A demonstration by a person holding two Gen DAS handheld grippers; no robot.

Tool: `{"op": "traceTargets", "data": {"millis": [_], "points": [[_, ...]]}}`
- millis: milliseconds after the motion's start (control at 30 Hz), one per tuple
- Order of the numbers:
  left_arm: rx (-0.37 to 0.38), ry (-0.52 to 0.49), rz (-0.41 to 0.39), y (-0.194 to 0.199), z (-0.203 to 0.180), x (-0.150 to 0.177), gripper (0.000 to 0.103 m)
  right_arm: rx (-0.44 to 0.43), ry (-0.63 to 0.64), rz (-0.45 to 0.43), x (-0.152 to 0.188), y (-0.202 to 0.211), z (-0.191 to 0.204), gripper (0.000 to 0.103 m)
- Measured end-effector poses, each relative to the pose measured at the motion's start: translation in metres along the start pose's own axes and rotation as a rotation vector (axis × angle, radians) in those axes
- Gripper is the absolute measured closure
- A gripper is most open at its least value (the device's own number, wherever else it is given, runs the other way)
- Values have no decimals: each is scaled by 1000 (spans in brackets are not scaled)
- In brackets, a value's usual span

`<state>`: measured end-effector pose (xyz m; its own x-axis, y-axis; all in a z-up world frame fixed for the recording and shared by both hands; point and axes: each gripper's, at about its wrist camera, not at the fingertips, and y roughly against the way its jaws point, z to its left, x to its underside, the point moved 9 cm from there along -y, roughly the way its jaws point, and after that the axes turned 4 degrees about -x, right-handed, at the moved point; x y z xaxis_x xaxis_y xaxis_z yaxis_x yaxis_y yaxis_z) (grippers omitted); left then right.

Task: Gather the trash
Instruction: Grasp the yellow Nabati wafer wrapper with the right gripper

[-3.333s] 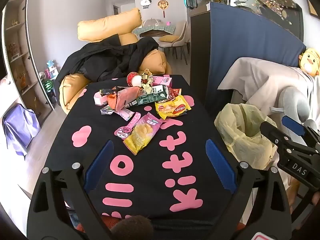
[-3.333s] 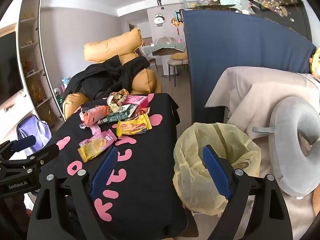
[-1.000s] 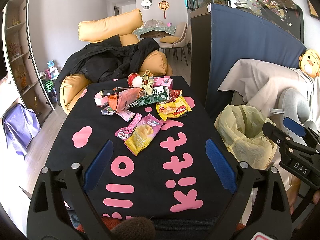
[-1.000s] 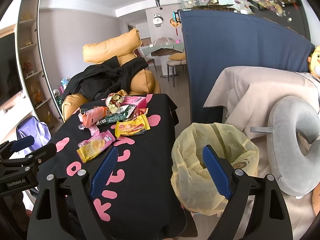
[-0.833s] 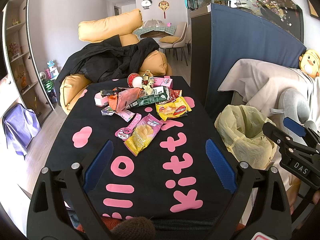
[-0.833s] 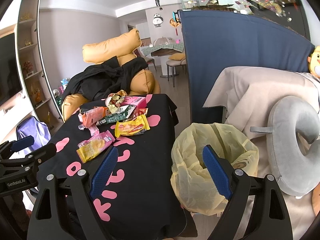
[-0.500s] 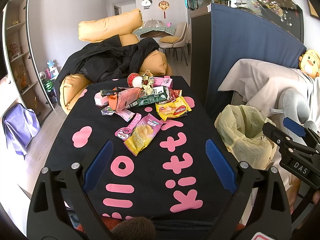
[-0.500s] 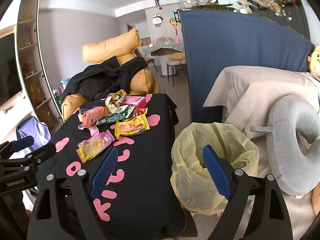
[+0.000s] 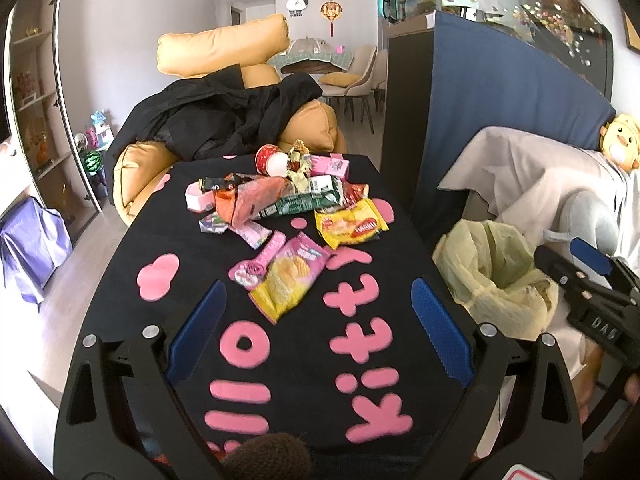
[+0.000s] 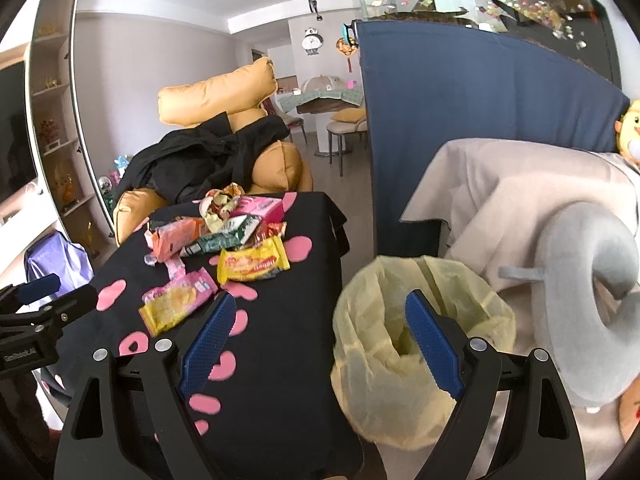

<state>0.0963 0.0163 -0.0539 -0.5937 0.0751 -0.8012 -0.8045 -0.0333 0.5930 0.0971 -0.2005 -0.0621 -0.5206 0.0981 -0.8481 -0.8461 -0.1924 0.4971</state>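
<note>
I am in a living room, standing at the near end of a low bench [image 9: 120,264] draped in a black cloth with pink letters, an orange beanbag chair [image 9: 224,46] with a black coat thrown over it beyond the far end.

My left tool [image 9: 318,330] hangs over the near half of the bench, its blue pads spread wide with nothing between them, I judge so that I can push straight ahead onto the first piece. Dead ahead of it lies the pink-and-yellow crisp packet [image 9: 290,280], flat and alone, the easiest pick. Beyond that and slightly right sits the yellow-and-red snack wrapper [image 9: 352,226]. Farther still is the heap of mixed wrappers, cartons and a red cup [image 9: 276,190], none of it collected yet.

To the right of the left tool, off the bench edge, stands the pale yellow plastic bin bag [image 10: 420,320]. My right tool [image 10: 318,346] is also spread and empty, one pad over the bench edge, the other over the bag's mouth, kept there, I suppose, to drop things in quickly. A grey neck pillow [image 10: 588,280] lies to its right on a beige throw.

The heap overlaps so much that I cannot count its pieces. The bag's bottom is hidden by its folds, and what carries the bag I cannot see.
</note>
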Motion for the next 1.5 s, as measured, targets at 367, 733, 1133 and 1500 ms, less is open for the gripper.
{"op": "traceTargets", "data": {"millis": [367, 733, 1133, 1500], "points": [[102, 103, -19, -95, 77, -32, 13, -44, 82, 11, -39, -79, 27, 20], [20, 203, 21, -181, 185, -47, 9, -31, 180, 93, -82, -181, 54, 20], [281, 231, 163, -208, 161, -6, 25, -58, 167, 235, -53, -240, 72, 20], [357, -13, 251, -203, 87, 22, 33, -96, 201, 240, -38, -217, 70, 20]]}}
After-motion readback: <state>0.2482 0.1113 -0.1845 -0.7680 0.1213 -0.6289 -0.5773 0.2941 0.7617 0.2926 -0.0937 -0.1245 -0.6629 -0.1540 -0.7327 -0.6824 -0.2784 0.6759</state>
